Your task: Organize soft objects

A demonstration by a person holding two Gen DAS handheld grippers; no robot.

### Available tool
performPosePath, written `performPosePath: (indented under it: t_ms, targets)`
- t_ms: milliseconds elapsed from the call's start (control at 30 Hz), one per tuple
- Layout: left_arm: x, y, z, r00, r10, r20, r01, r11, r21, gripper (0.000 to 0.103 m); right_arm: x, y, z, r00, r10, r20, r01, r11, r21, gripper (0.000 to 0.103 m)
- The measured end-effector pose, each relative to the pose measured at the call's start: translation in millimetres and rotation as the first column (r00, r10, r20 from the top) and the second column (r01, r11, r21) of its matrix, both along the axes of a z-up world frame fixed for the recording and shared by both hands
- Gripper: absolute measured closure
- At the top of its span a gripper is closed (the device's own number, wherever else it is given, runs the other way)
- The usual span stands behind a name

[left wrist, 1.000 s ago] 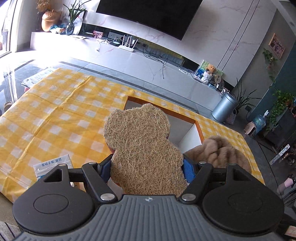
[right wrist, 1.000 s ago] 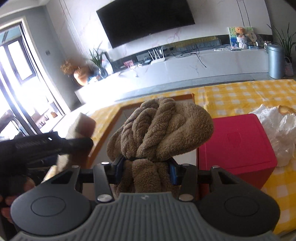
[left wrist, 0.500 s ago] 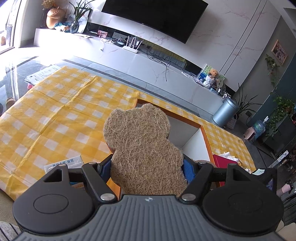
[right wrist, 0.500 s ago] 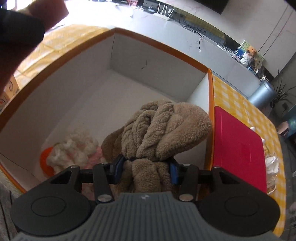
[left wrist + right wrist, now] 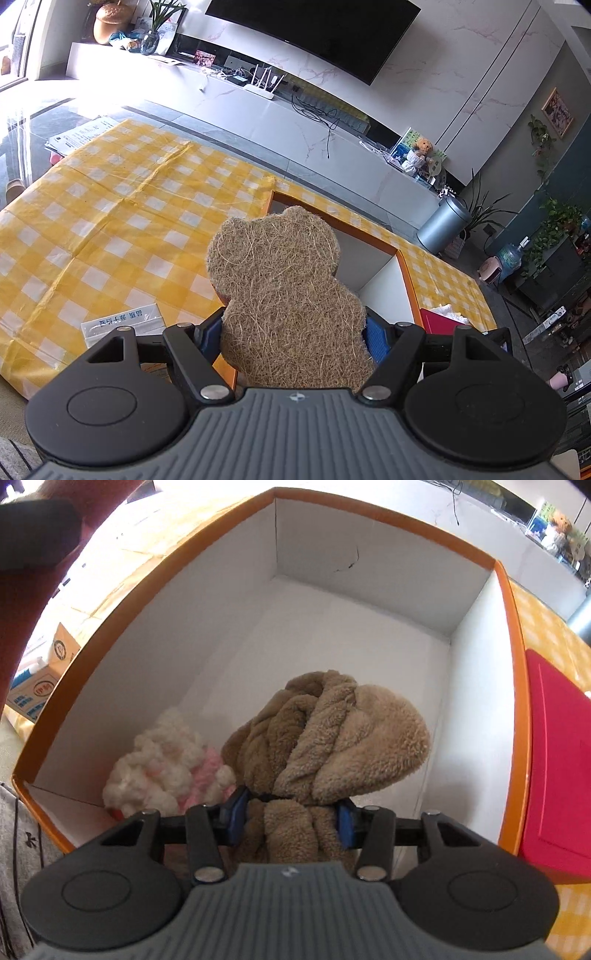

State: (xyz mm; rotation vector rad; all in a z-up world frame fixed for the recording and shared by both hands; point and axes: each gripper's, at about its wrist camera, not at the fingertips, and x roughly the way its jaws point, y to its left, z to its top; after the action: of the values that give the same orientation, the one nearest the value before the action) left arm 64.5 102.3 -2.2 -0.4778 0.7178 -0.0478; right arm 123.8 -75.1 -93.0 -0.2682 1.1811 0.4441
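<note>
Between right hand-held gripper (image 5: pixel 290 821) pads, brown towel (image 5: pixel 325 738).

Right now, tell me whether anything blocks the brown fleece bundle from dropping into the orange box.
Nothing visible does. The right gripper holds the brown fleece bundle over the open orange box; the white and pink fluffy item lies beside it at the near left, leaving bare floor beyond.
</note>
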Motion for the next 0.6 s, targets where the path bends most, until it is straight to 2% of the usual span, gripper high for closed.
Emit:
performPosePath:
  t_ms: [67, 100, 133, 300, 367, 400, 433, 500, 600]
  targets:
    - [0.8, 0.5, -0.9, 1.0, 0.002, -0.004, -0.002, 1.0, 0.0, 0.018, 0.6, -5.2, -0.4, 1.0, -0.018, -0.018, 0.018, 1.0, -0.003, 0.052]
    - [0.7, 0.6, -0.7, 1.0, 0.001, -0.003, -0.001, 1.0, -0.001, 0.018, -1.0, -7.1, -1.1, 0.999, -0.041, -0.027, 0.04, 0.999, -0.033, 0.041]
    - [0.9, 0.6, -0.8, 1.0, 0.0, -0.004, 0.0, 1.0, -0.001, 0.018, -1.2, -8.9, -0.8, 0.998, -0.058, -0.026, 0.057, 0.996, -0.063, 0.041]
    - [1.6, 0.9, -1.9, 1.0, -0.007, -0.003, 0.007, 1.0, 0.002, 0.018, -11.0, -12.0, 18.8, 0.997, -0.079, 0.006, 0.08, 0.995, -0.06, 0.041]
    - [1.5, 0.8, -2.6, 1.0, -0.009, -0.001, 0.009, 1.0, 0.002, 0.018, -19.5, -10.0, 31.0, 0.996, -0.067, 0.065, 0.073, 0.994, -0.087, 0.038]
    - [1.5, 0.6, -3.3, 1.0, -0.009, -0.001, 0.009, 1.0, 0.002, 0.018, -30.6, -3.4, 35.3, 0.99, -0.069, 0.125, 0.086, 0.987, -0.138, 0.019]
    - [1.4, 0.4, -3.8, 1.0, -0.009, -0.001, 0.009, 1.0, 0.001, 0.018, -36.2, -1.5, 41.4, 0.976, -0.065, 0.206, 0.108, 0.973, -0.206, 0.009]
    - [1.4, -0.2, -4.0, 1.0, -0.014, 0.001, 0.014, 1.0, 0.004, 0.018, -47.2, -2.9, 55.5, 0.963, -0.011, 0.27, 0.07, 0.975, -0.209, 0.002]
    - [2.0, -4.4, -4.0, 1.0, -0.022, 0.003, 0.022, 1.0, 0.015, 0.018, -62.3, -11.7, 71.1, 0.956, 0.015, 0.292, 0.032, 0.988, -0.154, 0.003]
